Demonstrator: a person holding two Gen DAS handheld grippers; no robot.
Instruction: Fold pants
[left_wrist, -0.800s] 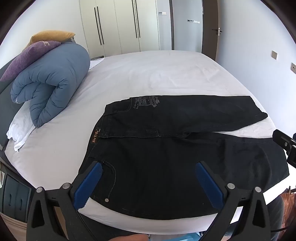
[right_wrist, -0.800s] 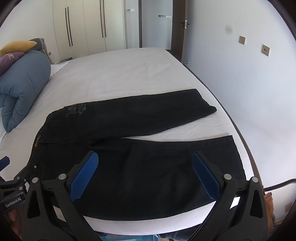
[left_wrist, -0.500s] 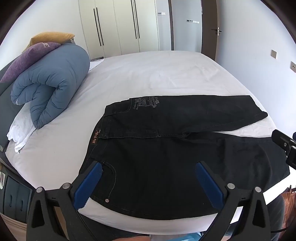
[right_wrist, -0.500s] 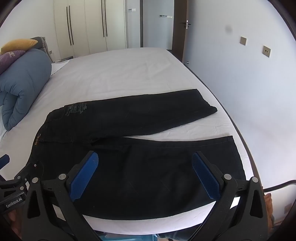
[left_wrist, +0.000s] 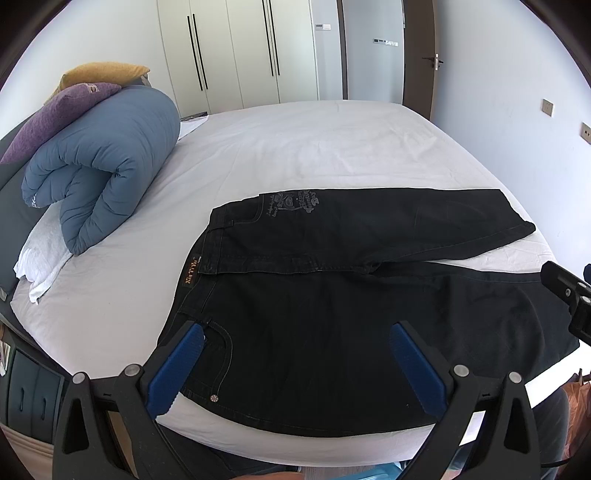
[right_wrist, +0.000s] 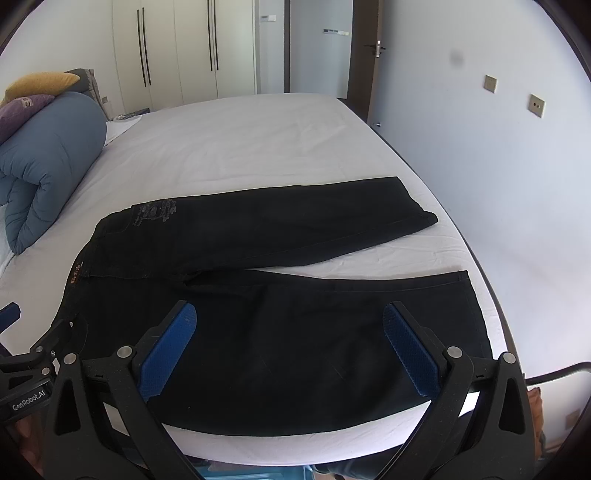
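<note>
**Black pants spread flat, both claws wide and empty**

Nothing on the bed has shifted since the earlier frames; the pants lie as they did, and both claws hang in much the same spots over the near edge.

The bed (left_wrist: 332, 147), covered by a white sheet, fills most of both views. On its near half lie the black pants (left_wrist: 332, 314), spread flat. Their long axis runs across the bed from left to right: the waistband (left_wrist: 192, 273), with a small brown label, sits at the left, and the two legs point right. The far leg (right_wrist: 295, 221) angles slightly away toward the far right, its hem near the right side of the bed. The near leg (right_wrist: 332, 332) runs along the near edge, its hem at the right close to the mattress corner. A wedge of white sheet shows between the two legs toward their hems. A pale printed design (left_wrist: 291, 203) marks the far hip.

At the left end of the bed a rolled blue duvet (left_wrist: 103, 166) rests, with a purple cushion (left_wrist: 55, 118) and a yellow cushion (left_wrist: 99, 72) behind it.

The left claw (left_wrist: 295, 354) stands fully spread above the hip and pocket area, gripping nothing; I cannot tell whether its blue pads (left_wrist: 173, 369) brush the cloth. The right claw (right_wrist: 288, 347) is equally wide, above the near leg, also empty.
</note>
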